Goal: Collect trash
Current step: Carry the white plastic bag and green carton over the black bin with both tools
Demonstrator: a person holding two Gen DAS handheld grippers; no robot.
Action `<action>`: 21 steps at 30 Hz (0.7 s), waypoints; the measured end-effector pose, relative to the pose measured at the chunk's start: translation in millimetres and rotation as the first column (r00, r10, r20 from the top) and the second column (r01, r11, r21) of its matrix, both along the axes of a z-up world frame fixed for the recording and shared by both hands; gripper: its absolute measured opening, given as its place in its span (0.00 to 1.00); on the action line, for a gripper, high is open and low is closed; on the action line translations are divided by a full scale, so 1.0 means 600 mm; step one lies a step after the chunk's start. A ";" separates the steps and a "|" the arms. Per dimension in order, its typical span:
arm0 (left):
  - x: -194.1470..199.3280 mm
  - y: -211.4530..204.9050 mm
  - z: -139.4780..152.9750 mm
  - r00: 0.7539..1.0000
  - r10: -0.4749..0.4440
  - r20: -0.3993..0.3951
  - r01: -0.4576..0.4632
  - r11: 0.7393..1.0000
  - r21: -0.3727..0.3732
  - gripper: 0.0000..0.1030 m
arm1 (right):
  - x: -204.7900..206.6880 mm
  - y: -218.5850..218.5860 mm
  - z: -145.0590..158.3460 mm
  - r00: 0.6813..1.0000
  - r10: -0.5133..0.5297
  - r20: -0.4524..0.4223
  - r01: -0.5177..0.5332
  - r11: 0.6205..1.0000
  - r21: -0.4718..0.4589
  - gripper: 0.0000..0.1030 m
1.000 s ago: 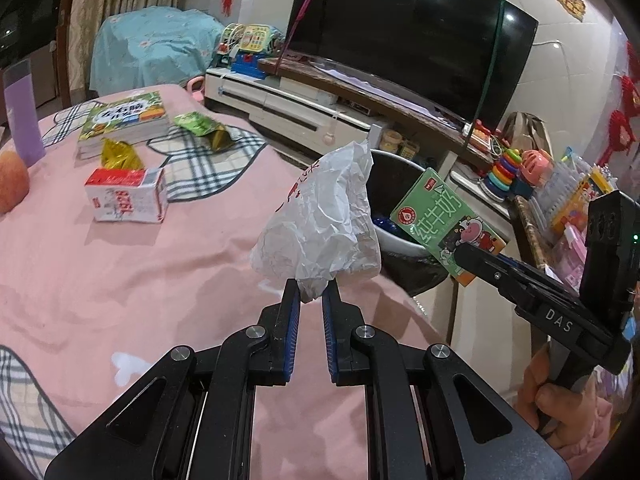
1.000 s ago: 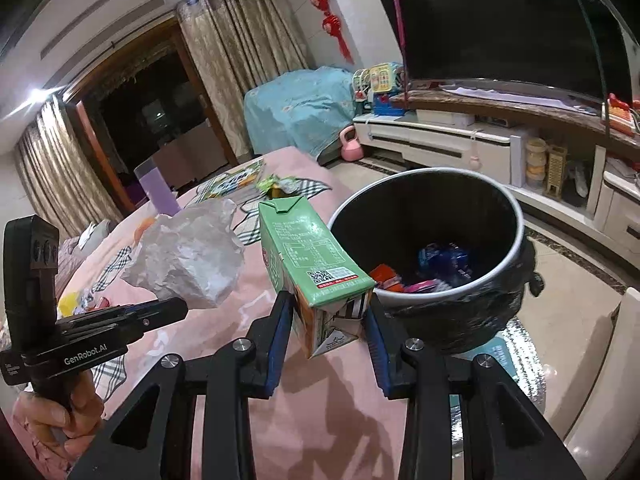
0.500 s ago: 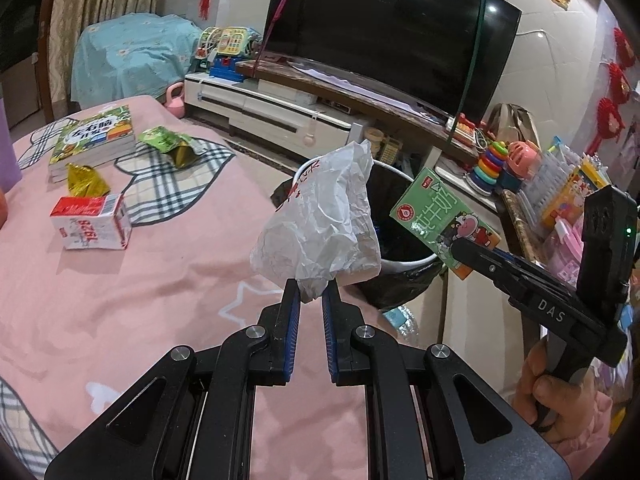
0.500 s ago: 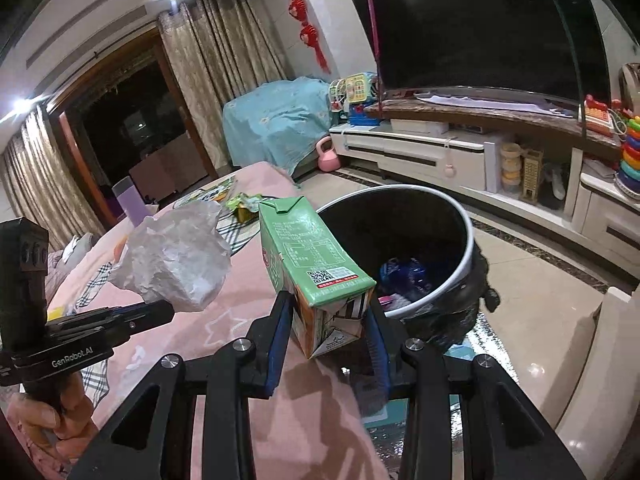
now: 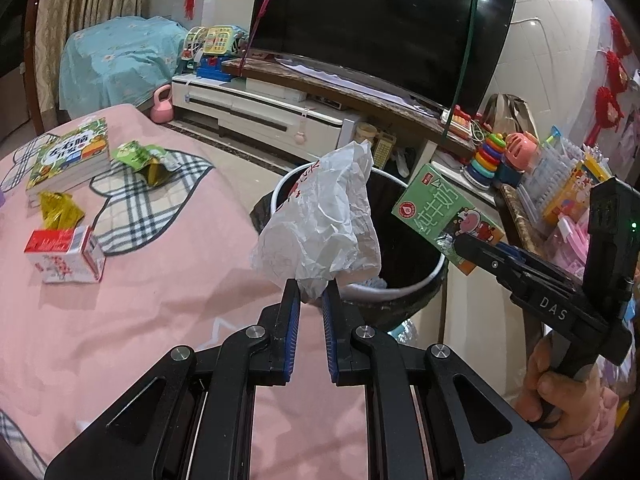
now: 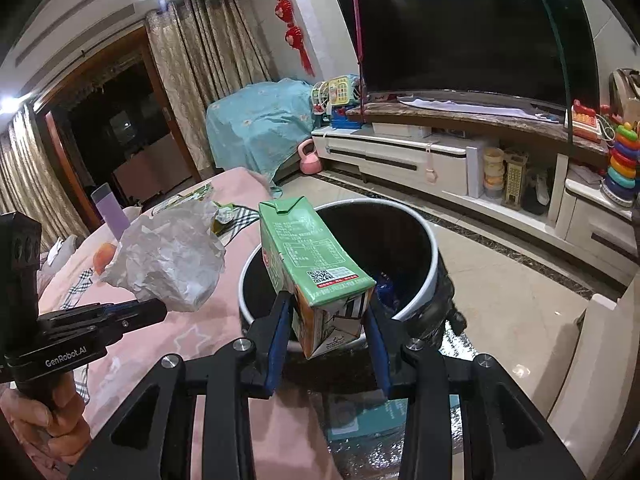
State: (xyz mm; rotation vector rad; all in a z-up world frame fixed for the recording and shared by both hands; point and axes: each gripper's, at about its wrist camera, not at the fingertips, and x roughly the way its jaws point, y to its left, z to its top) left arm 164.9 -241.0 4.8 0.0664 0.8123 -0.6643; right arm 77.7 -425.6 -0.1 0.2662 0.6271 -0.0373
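1. What's changed over the last second: both grippers have come off the pink bed (image 5: 132, 320) and moved toward the trash bin (image 5: 434, 276). A second ago the bin was mostly behind the trash; now its open mouth sits right past both loads. So I'd say we're basically at the drop step, with nothing let go yet.
2. Left side: the left gripper (image 5: 311, 300) has its fingers pinched nearly together on the bottom tail of a crumpled white paper bag (image 5: 320, 224). The bag hangs at the near rim, maybe not fully over the hole, hard to call.
3. Right side: the right gripper (image 6: 328, 316) is about half open, squeezing the base of a green milk carton (image 6: 312, 264) that tilts forward over the bin.
4. Pose: both held level-ish, pointing at the bin from the bed side, each in a hand.
5. Still on the bed: a red carton (image 5: 64, 256), gold wrapper (image 5: 58, 208) and green wrapper (image 5: 140, 156), so more trips look likely.
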 end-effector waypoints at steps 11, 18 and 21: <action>0.029 -0.041 0.001 1.000 -0.028 -0.001 0.028 0.999 0.025 0.10 | 0.028 -0.015 0.002 1.000 -0.009 -0.028 0.009 0.999 -0.034 0.35; 0.042 -0.071 -0.001 0.999 -0.050 0.001 0.050 0.998 0.049 0.10 | 0.048 -0.022 -0.001 0.999 -0.008 -0.049 0.005 0.999 -0.050 0.35; 0.049 -0.080 -0.007 0.999 -0.052 -0.011 0.053 0.997 0.054 0.10 | 0.054 -0.022 -0.001 0.998 -0.005 -0.058 0.001 0.998 -0.064 0.35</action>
